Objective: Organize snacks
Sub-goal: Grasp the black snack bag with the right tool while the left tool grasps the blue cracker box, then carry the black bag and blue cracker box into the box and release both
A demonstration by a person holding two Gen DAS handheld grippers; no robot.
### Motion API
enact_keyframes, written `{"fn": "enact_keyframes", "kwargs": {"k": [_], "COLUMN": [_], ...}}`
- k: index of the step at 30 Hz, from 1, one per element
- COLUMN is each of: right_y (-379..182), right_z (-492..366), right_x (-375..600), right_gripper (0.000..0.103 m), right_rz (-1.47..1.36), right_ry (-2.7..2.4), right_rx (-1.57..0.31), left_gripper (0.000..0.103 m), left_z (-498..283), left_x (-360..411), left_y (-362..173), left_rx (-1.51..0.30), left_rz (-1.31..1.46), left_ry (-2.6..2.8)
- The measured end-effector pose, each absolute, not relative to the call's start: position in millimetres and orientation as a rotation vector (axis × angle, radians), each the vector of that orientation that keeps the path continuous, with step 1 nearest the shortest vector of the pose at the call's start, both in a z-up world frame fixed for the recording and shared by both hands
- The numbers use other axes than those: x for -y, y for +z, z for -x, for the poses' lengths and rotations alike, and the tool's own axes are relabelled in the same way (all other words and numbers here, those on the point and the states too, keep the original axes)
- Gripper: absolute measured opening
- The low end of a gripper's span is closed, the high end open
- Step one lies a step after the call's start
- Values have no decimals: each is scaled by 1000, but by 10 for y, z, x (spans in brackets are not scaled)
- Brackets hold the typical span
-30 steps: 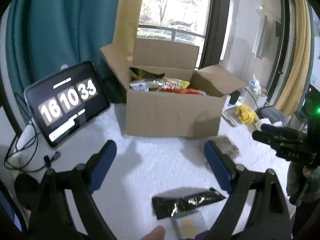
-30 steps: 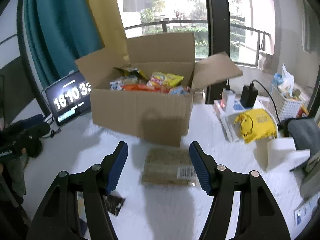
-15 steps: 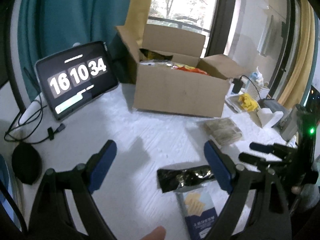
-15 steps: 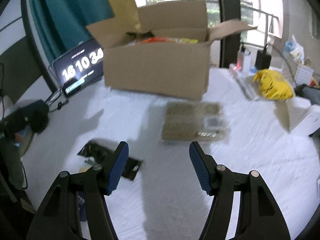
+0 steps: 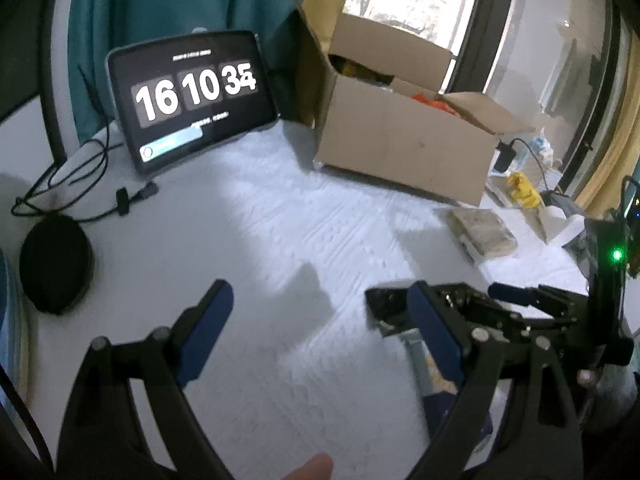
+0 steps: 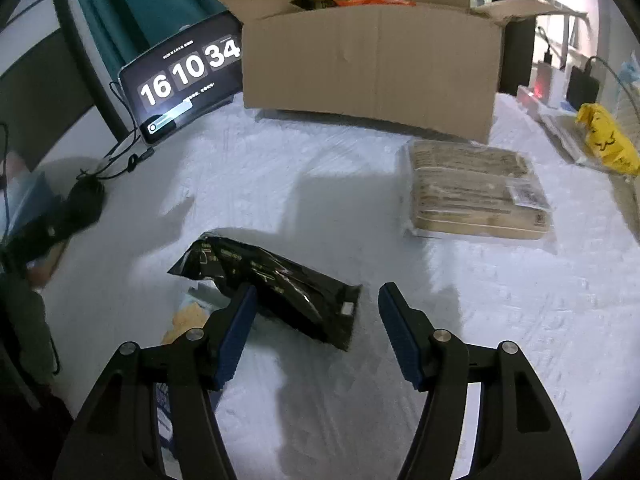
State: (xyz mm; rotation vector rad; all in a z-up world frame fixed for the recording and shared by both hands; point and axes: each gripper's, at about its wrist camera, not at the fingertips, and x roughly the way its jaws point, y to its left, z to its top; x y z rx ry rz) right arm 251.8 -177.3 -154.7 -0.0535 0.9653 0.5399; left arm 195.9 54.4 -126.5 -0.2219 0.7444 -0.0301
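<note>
An open cardboard box holding several snack packs stands at the back of the white table; it also shows in the left wrist view. A black foil snack pack lies on the table over a blue cracker pack. My right gripper is open, low over the black pack's right end. A tan wrapped biscuit pack lies to the right. My left gripper is open and empty above bare table, with the black pack behind its right finger.
A tablet clock leans at the back left with cables and a black round pouch near it. A yellow bag, chargers and white items sit at the right. The right gripper shows in the left wrist view.
Both grippers dropped lower and pulled back from the box. My right gripper swung left from the tan pack to the black pack. My left gripper shifted left.
</note>
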Motion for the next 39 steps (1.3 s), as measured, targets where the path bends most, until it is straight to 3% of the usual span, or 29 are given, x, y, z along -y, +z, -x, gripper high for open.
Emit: {"fn": "enact_keyframes", "kwargs": {"k": [4, 9, 12, 14, 25, 26, 28, 29, 39], "right_y": [-1602, -1603, -1540, -1485, -1164, -1138, -1103, -1094, -901], "right_z": [-2581, -2605, -2590, -2573, -2470, -2461, -2429, -2420, -2357], "right_x": [1714, 1735, 1783, 1860, 2500, 2555, 2623, 2647, 2856], "right_gripper": [62, 43, 25, 22, 21, 21, 20, 20, 19], "right_rz": [61, 73, 78, 75, -24, -28, -21, -21, -48], "right_ry": [545, 521, 522, 503, 453, 448, 443, 440, 476], "right_rx": [-964, -933, -910, -888, -800, -790, -774, -769, -705], "left_gripper": [90, 90, 90, 90, 89, 85, 63, 60, 57], "left_z": [-1932, -1912, -1892, -1877, -1883, -1891, -1898, -1889, -1885], "left_x": [-482, -246, -26, 102, 706, 730, 777, 801, 804], "left_y": [-1297, -1364, -1376, -1370, -1652, -1685, -1741, -1737, -1598], "left_rx": [-756, -797, -819, -828, -945, -953, -961, -956, -929], "left_rz": [221, 207, 181, 165, 23, 17, -17, -42, -25], "left_ry": [-46, -97, -134, -164, -239, -243, -230, -221, -234]}}
